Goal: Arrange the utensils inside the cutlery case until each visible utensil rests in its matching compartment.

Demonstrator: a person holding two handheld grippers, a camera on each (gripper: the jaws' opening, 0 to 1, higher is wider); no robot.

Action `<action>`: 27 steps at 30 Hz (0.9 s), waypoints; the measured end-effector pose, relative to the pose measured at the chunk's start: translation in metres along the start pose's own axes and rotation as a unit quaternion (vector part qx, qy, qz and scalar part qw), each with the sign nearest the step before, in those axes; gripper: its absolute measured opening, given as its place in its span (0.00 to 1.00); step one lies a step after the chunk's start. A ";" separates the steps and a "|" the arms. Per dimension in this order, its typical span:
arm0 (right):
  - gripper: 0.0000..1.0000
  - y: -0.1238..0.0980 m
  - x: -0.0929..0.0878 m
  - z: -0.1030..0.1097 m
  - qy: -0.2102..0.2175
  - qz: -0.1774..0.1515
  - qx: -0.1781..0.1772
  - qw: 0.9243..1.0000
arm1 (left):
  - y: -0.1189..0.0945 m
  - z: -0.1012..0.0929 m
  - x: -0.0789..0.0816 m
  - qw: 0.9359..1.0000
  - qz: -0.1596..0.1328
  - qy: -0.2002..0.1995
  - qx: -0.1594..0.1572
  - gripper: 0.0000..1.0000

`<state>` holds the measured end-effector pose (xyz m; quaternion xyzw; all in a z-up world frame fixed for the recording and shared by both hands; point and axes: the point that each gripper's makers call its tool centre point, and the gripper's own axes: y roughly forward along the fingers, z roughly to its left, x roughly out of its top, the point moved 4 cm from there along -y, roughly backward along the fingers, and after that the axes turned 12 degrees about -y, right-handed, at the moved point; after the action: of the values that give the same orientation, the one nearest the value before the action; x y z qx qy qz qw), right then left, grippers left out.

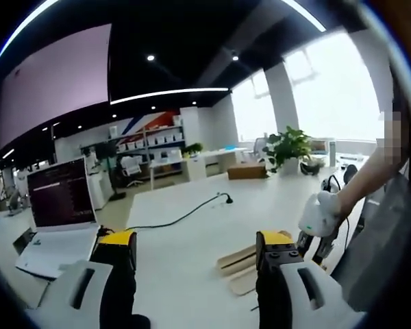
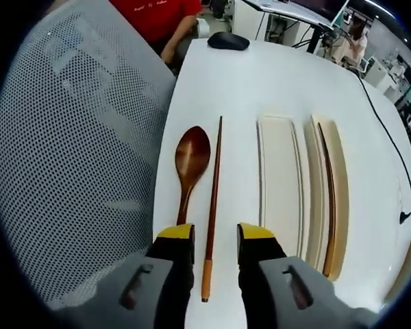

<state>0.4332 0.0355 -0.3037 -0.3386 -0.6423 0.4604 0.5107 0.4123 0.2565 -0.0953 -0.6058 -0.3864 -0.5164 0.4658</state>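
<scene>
In the right gripper view a pale wooden cutlery case (image 2: pixel 282 123) lies on the white table. Its wide compartment is bare; one dark chopstick (image 2: pixel 327 185) rests in the narrow compartment to the right. Left of the case, on the table, lie a brown wooden spoon (image 2: pixel 191 159) and a second chopstick (image 2: pixel 213 185), side by side. My right gripper (image 2: pixel 215 238) is open, one jaw on each side of that chopstick's orange-tipped end. My left gripper (image 1: pixel 195 245) is open with nothing between its jaws, held above the table. A corner of the case (image 1: pixel 234 264) shows beside its right jaw, and the right gripper (image 1: pixel 318 221) hangs beyond it.
A grey mesh chair back (image 2: pixel 75 137) stands against the table's edge beside the spoon. A black mouse (image 2: pixel 227 41) and a person in a red shirt (image 2: pixel 161 14) are at the far end. A laptop (image 1: pixel 58 199), a black cable (image 1: pixel 185 216) and a potted plant (image 1: pixel 288 147) sit farther off.
</scene>
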 end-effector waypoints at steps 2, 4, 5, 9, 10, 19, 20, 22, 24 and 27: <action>0.21 0.004 0.002 -0.001 -0.004 0.004 0.004 1.000 | 0.000 0.000 0.000 1.000 -0.001 -0.006 -0.001 0.73; 0.20 0.009 0.004 -0.002 -0.009 0.009 0.007 1.000 | 0.000 0.001 -0.001 1.000 -0.001 -0.013 -0.001 0.73; 0.20 0.010 0.005 -0.002 -0.009 0.010 0.008 1.000 | 0.000 0.001 -0.001 1.000 0.000 -0.015 -0.001 0.73; 0.19 0.015 0.011 -0.002 -0.010 0.007 0.010 1.000 | -0.001 0.002 -0.002 1.000 0.001 -0.018 0.001 0.73; 0.18 0.016 0.012 -0.001 -0.012 0.006 0.010 1.000 | -0.001 0.002 -0.001 1.000 0.000 -0.017 0.003 0.73; 0.14 0.028 0.014 0.004 -0.027 0.021 0.024 0.999 | -0.001 0.002 0.000 1.000 0.000 -0.012 0.002 0.73; 0.13 0.026 0.015 0.001 -0.034 0.020 0.014 0.999 | -0.001 0.002 -0.001 1.000 0.002 -0.017 0.000 0.73; 0.12 0.026 0.014 0.001 -0.030 0.024 0.012 0.999 | -0.003 0.002 -0.001 1.000 -0.001 -0.019 0.002 0.73; 0.11 0.027 0.013 0.000 -0.032 0.022 0.008 0.999 | -0.003 0.004 0.001 1.000 -0.007 -0.018 0.005 0.73; 0.12 0.027 0.014 -0.001 -0.021 0.023 0.007 0.999 | -0.002 0.004 0.000 1.000 -0.002 -0.020 0.004 0.73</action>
<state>0.4293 0.0577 -0.3242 -0.3401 -0.6420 0.4833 0.4885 0.4110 0.2606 -0.0955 -0.6132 -0.3991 -0.5034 0.4596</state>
